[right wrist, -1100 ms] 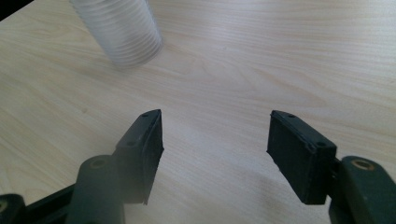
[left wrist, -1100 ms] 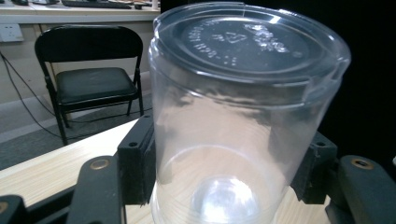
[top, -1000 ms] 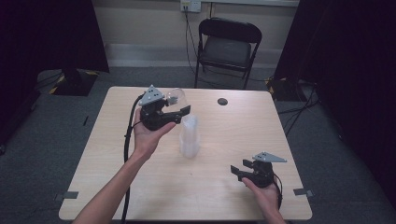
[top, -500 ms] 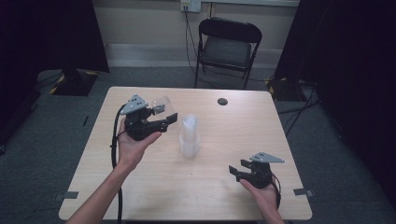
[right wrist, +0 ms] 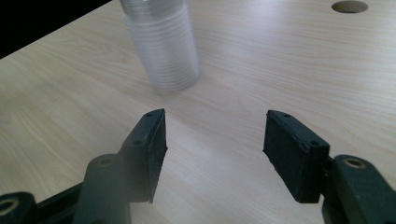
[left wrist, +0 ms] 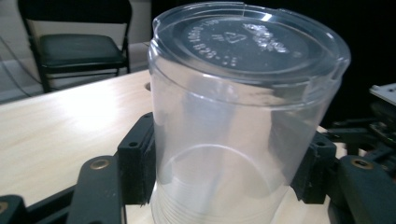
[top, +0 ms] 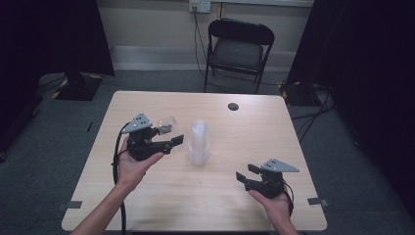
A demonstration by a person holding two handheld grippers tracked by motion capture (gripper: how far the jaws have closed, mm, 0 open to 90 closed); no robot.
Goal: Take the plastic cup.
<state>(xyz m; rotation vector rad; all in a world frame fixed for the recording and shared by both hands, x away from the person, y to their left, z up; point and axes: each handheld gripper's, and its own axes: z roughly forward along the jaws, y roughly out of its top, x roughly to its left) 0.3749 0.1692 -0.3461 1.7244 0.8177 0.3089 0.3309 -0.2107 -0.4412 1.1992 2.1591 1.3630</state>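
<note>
Now the clear cup (left wrist: pixel 243 116) stands upside down, base up, in the left tongs (left wrist: pixel 224 172).

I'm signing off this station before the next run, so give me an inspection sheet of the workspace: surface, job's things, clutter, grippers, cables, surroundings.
Surface: light wooden table, with a round hole near its far edge.
Job's things: one clear plastic cup, bottom facing the camera, held off the table; a stack of clear cups stands upside down mid-table.
Clutter: nothing seen.
Grippers: left gripper has its fingers closed on the single cup's sides; right gripper has fingers apart with nothing between them, low over the table near the stack.
Cables: a black cable trails from the left gripper; more cables hang from the wall outlet.
Surroundings: black folding chair behind the table, grey carpet, dark curtains on both sides.
</note>
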